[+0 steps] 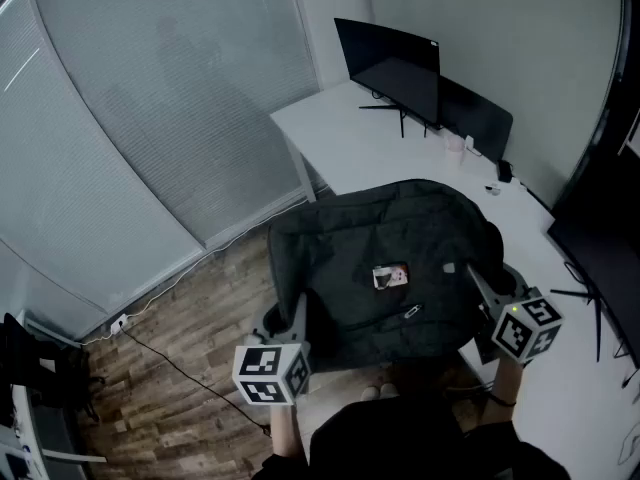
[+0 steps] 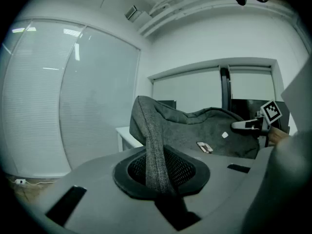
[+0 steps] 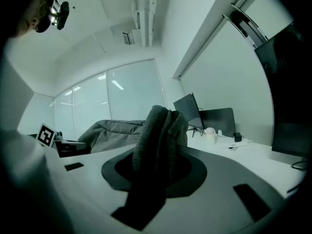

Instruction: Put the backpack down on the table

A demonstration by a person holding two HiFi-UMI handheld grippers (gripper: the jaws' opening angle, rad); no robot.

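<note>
A dark grey backpack (image 1: 400, 248) hangs between my two grippers, its far end over the near corner of the white table (image 1: 350, 138) and its near part over the floor. A small tag (image 1: 390, 276) shows on its top face. My left gripper (image 1: 292, 318) is shut on a narrow fold of the backpack's fabric (image 2: 155, 155) at its left edge. My right gripper (image 1: 476, 276) is shut on a thick bunch of the fabric (image 3: 160, 135) at its right edge. In the left gripper view the right gripper (image 2: 251, 125) shows across the backpack (image 2: 195, 130).
Two dark monitors (image 1: 392, 63) stand at the table's far edge, with a small white bottle (image 1: 455, 146) beside them. Another screen (image 1: 600, 258) stands at the right. A glass wall with blinds (image 1: 150, 98) is on the left, above a wooden floor (image 1: 190, 348).
</note>
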